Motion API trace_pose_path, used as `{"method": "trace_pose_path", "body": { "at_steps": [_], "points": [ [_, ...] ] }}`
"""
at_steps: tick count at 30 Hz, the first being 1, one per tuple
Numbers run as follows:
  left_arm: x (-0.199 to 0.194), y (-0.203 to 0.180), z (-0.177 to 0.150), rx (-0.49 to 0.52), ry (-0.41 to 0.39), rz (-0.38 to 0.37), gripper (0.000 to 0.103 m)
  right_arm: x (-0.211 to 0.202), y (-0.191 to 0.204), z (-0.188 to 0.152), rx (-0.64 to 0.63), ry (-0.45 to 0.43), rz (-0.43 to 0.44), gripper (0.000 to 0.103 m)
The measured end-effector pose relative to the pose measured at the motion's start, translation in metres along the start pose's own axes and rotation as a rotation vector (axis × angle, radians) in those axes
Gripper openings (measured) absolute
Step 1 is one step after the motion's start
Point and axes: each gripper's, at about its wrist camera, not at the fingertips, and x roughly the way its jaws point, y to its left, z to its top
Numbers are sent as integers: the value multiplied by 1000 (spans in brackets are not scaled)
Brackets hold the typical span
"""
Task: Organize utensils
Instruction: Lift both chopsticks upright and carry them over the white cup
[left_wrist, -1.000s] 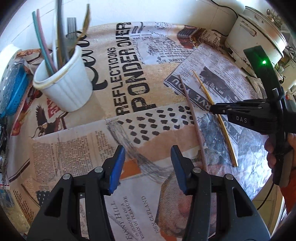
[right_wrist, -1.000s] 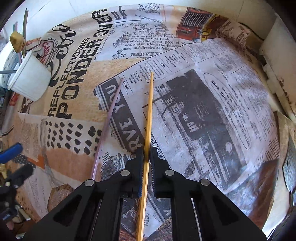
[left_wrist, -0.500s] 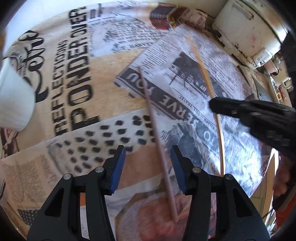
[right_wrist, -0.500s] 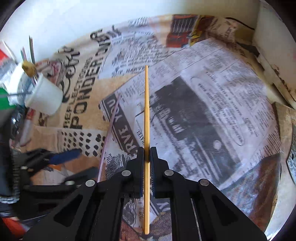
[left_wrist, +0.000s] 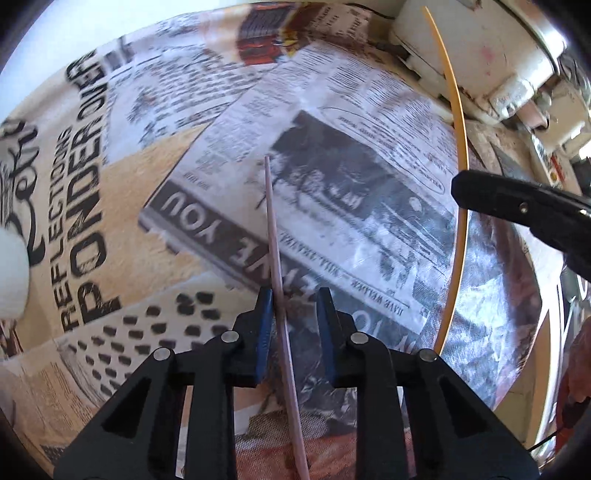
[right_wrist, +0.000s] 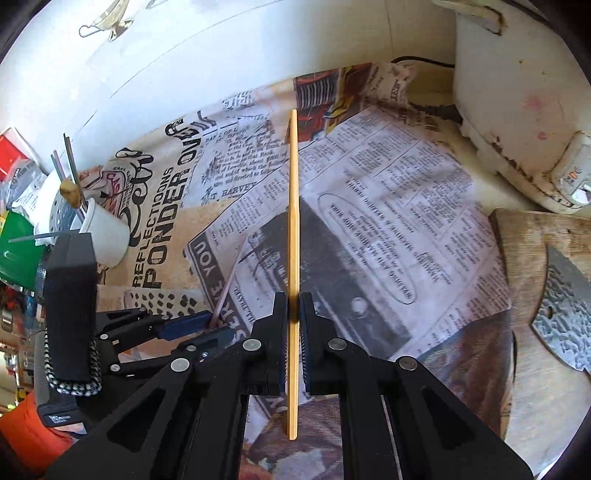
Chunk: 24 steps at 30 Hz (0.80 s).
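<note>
A pink chopstick (left_wrist: 273, 236) lies on the newspaper-print cloth (left_wrist: 110, 206). My left gripper (left_wrist: 293, 299) straddles it near its lower part. Its jaws are closing: the left pad is at the stick, the right pad still stands clear. My right gripper (right_wrist: 293, 299) is shut on a yellow chopstick (right_wrist: 293, 203) and holds it up off the cloth. In the left wrist view the yellow chopstick (left_wrist: 460, 147) rises at the right edge, in the right gripper (left_wrist: 460, 192). A white cup (right_wrist: 109, 236) with several utensils stands far left, beyond the left gripper (right_wrist: 212, 326).
A wooden board (right_wrist: 524, 240) with a cleaver blade (right_wrist: 565, 306) lies at the right. A white appliance (right_wrist: 517, 110) stands at the back right against the wall. Boxes and a green packet (right_wrist: 18, 251) crowd the left edge behind the cup.
My left gripper has moved right onto the pink chopstick and its jaws have narrowed around it. My right gripper has raised the yellow chopstick off the cloth.
</note>
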Motion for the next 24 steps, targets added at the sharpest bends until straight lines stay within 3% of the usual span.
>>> {"method": "trace_pose_path", "body": {
  "at_steps": [3, 6, 10, 15, 20, 24],
  "points": [
    [3, -12, 5, 41, 27, 43, 22, 2, -2, -2, -3, 0, 2, 6],
    [8, -20, 9, 96, 42, 87, 15, 2, -4, -4, -9, -5, 2, 6],
    [11, -20, 12, 117, 55, 94, 4, -2, -2, -7, -11, -23, 7, 6],
    [10, -14, 17, 104, 52, 77, 3, -9, 2, -7, -9, -55, 18, 6],
    [-17, 9, 10, 38, -17, 43, 3, -19, 12, -5, -24, -103, 22, 6],
    [-53, 21, 2, 14, -110, 66, 3, -26, 26, -1, -55, -132, 24, 6]
  ]
}}
